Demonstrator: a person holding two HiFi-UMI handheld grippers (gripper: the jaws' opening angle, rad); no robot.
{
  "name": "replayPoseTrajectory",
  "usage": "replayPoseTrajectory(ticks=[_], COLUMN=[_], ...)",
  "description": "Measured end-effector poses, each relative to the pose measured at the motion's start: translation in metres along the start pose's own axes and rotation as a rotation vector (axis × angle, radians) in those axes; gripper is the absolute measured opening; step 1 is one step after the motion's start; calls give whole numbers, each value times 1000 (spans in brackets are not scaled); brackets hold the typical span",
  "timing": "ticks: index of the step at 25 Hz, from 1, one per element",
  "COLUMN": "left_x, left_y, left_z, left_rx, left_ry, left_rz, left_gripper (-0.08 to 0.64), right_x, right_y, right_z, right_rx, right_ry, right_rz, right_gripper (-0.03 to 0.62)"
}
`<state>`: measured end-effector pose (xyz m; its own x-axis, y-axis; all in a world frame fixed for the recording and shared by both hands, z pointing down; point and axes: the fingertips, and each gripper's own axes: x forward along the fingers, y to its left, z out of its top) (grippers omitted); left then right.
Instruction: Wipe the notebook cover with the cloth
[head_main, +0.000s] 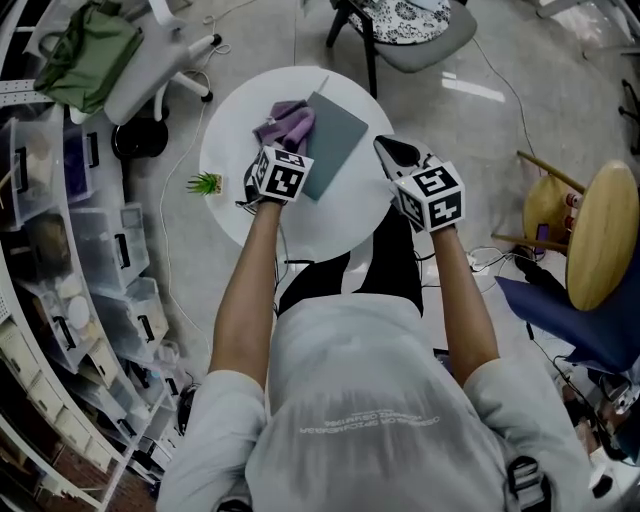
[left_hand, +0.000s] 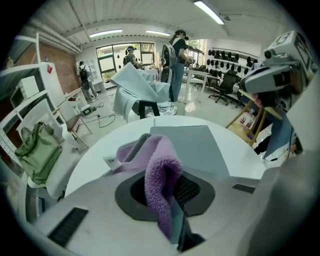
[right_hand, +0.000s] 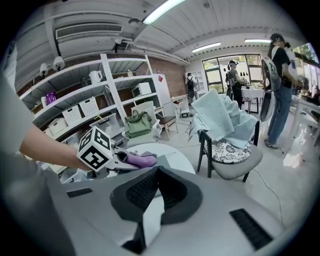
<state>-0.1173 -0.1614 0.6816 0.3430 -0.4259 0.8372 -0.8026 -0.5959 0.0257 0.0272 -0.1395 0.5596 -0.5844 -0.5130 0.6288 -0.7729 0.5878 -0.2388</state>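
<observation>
clenching cloth (head_main: 287, 124) against notebook (head_main: 338, 135) near plant (head_main: 204, 183), left gripper (head_main: 274, 148) jaws; right gripper (head_main: 386, 147) jaws closed.

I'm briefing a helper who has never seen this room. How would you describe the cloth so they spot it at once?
Find the round white table in the middle of the floor, with a flat grey notebook on it. At the notebook's left edge is the cloth, pinched in the left gripper. It is the only fluffy purple thing there; the small plant nearby is green.
</observation>
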Motion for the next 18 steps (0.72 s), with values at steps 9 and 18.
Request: replayPoseTrajectory(ticks=[9,18], left_x=[4,0], left_y=[-28,-72], left_z=[-1,-9], left_rx=[14,28], left_ry=[17,-7], left_rz=[-31,-98], left_gripper=[51,51], right_x=[-9,-24], right_y=[-5,3], right_z=[-12,-17], right_rx=[12,19], right_ry=[15,2], right_rz=[-13,-44], right_gripper=[5,3])
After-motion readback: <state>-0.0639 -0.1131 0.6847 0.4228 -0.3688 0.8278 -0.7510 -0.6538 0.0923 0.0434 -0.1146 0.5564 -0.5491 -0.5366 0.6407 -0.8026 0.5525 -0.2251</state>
